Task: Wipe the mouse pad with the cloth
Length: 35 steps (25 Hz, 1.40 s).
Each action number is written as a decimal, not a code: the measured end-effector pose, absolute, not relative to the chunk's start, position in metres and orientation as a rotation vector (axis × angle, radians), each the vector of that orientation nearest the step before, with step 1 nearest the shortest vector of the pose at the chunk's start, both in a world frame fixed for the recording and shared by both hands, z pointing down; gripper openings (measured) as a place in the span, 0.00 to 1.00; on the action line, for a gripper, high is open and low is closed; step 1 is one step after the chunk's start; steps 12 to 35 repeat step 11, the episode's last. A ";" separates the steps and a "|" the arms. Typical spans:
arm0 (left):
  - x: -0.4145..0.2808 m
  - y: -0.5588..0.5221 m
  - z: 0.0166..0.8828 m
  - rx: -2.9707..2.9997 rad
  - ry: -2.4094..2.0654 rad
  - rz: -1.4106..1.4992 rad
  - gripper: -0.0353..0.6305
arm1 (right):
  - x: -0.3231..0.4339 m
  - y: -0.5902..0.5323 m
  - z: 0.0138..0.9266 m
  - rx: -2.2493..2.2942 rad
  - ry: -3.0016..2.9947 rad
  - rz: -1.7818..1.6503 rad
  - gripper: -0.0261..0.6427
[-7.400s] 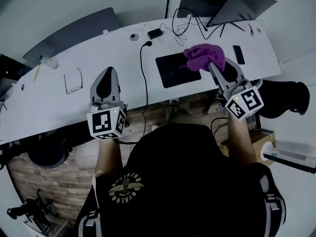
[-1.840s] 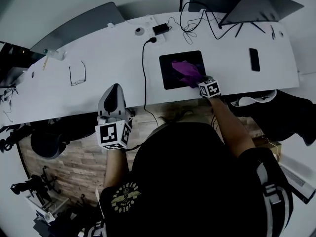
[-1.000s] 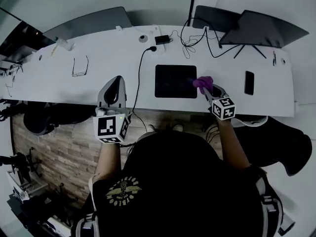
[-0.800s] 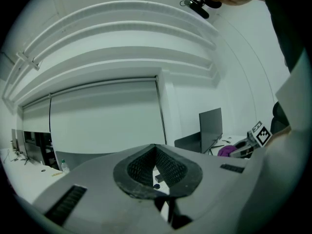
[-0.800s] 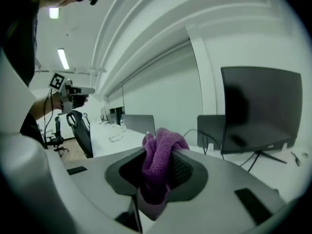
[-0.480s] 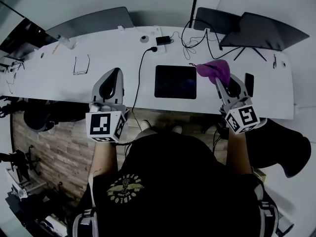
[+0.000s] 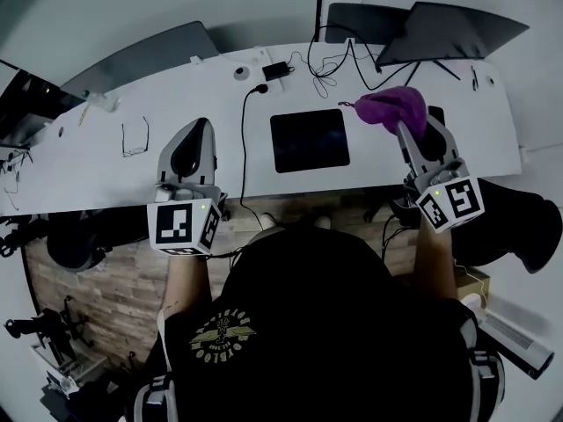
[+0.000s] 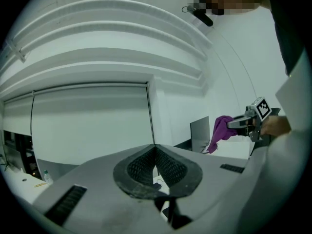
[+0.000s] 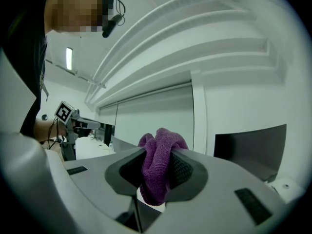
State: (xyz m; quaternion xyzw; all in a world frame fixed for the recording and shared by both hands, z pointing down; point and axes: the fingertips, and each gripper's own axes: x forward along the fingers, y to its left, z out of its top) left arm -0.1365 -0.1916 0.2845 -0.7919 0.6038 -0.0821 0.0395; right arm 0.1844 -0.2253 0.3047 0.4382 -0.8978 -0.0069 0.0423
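Up at the upper right of the head view, my right claw (image 7: 402,126) is clenched on the bunched purple knitted cloth (image 7: 390,105). I hold it in the air, clear of the white table (image 7: 106,161) and just right of the flat black rectangular mouse pad (image 7: 309,140). The right gripper view shows a thick fold of the cloth squeezed between the two ribbed pads, a lobe bulging above them and a tail hanging below. My left claw (image 7: 195,132) sits at the left centre of the frame, well apart from the pad. Its jaws are pressed together with nothing between them. The pad lies bare in the middle of the table, with a thin black cable (image 7: 243,139) running down its left side, near but not touching. I judge this a pause off the surface, either between strokes or after the last one; I cannot tell which. If more wiping is wanted, the cloth must come down and left onto the pad, press flat, and sweep across it without snagging the cable.
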 end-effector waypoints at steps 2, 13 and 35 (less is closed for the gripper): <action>-0.141 -0.196 0.285 -2.445 1.832 -0.250 0.06 | 0.182 -0.226 0.304 1.367 -2.731 -0.016 0.18; -0.147 -0.199 0.283 -2.466 1.819 -0.239 0.06 | 0.179 -0.220 0.302 1.381 -2.716 -0.006 0.18; -0.147 -0.199 0.283 -2.466 1.819 -0.239 0.06 | 0.179 -0.220 0.302 1.381 -2.716 -0.006 0.18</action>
